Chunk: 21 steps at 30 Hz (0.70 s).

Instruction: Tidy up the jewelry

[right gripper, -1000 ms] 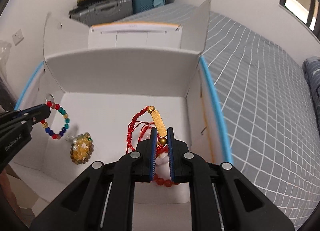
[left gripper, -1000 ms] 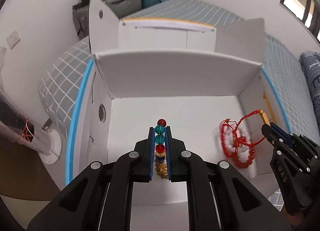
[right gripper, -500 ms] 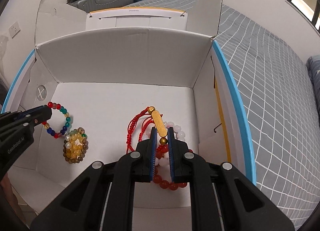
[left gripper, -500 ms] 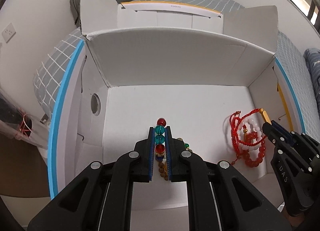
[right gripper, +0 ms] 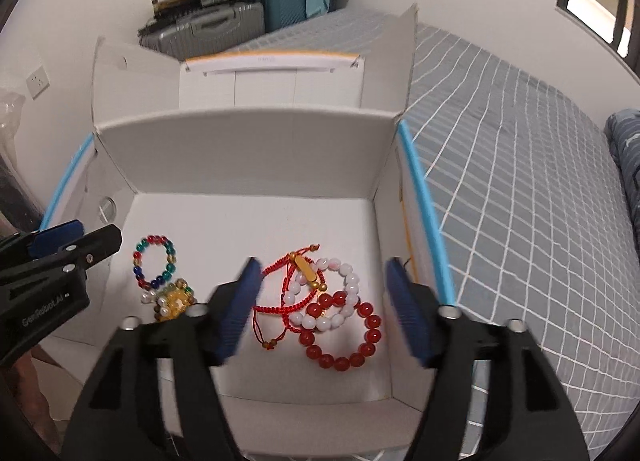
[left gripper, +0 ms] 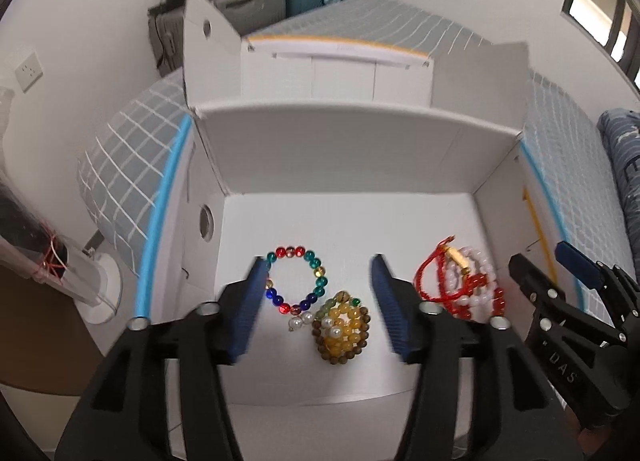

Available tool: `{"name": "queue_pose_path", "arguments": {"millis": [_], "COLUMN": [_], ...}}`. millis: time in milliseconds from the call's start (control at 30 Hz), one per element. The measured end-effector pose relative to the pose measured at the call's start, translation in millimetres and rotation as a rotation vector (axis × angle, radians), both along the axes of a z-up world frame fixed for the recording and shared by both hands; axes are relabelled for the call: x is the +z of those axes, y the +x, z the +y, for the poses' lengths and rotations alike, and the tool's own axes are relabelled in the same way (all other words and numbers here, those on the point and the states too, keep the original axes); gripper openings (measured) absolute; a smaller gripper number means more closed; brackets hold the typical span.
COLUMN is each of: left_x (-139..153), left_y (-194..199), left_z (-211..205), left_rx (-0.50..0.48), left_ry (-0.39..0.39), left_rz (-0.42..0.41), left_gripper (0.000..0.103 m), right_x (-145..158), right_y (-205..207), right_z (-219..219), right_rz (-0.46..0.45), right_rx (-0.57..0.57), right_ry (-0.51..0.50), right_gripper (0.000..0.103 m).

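– What's under the left gripper (left gripper: 318, 293)?

– Its jaws are opening above the white box (left gripper: 352, 149). A multicoloured bead bracelet (left gripper: 296, 279) lies flat on the floor there, touching a heap of yellow and brown beads (left gripper: 342, 327). Nothing is pinched between the pads.

– And to the right?

– A tangle of red cord and white and red beads (left gripper: 466, 285) lies near the right wall, with the right gripper (left gripper: 548, 261) open just beside it.
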State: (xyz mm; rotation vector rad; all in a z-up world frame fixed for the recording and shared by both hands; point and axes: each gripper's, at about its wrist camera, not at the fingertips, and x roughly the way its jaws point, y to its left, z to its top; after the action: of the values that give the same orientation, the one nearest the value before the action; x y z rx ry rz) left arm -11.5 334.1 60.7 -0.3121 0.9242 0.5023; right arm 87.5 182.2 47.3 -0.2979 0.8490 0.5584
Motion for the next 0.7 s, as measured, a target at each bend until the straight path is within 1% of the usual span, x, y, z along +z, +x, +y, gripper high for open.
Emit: {"name": "queue_pose_path", "arguments": {"millis": [67,167,267,333,467,700], "left_x": [9.5,21.5,30.0,32.0,32.0,26.4], "left_y": [-6.7,-21.8,-38.0,-50.7,-74.6,-97.9], "left_z": [-4.6,-12.7,-22.9,-28.0,-35.1,-41.8], "left_rx": [0.006,0.012,0.006,0.001,0.015,0.013], "left_ry": [0.026,0.062,0.075,0.075,0.100,0.111], "left_rz": [-0.027,-0.074,-0.127,-0.152,-0.184,-0.193], "left_gripper": [0.074,0.085,0.093,0.097,0.097,0.097], "right_x": [7.9,16.7,21.6,23.3,23.4,21.3], "right_y": [-6.3,-16.9,-25.9,-34.2,-50.3,-79.2], "right_z": [-7.9,-20.4,-33.3,-42.6,-56.2,-69.3], "right_rz": [-0.022,-0.058,-0.082,-0.099,-0.126,-0.163], "right_rx": [-0.002,-0.010,-0.023,-0.031,-0.044,-0.042], "right_ry": [0.022,0.045,0.067,0.084,0.100,0.110], "right_gripper": [0.077,0.088,0.094,0.095,0.095,0.095]}}
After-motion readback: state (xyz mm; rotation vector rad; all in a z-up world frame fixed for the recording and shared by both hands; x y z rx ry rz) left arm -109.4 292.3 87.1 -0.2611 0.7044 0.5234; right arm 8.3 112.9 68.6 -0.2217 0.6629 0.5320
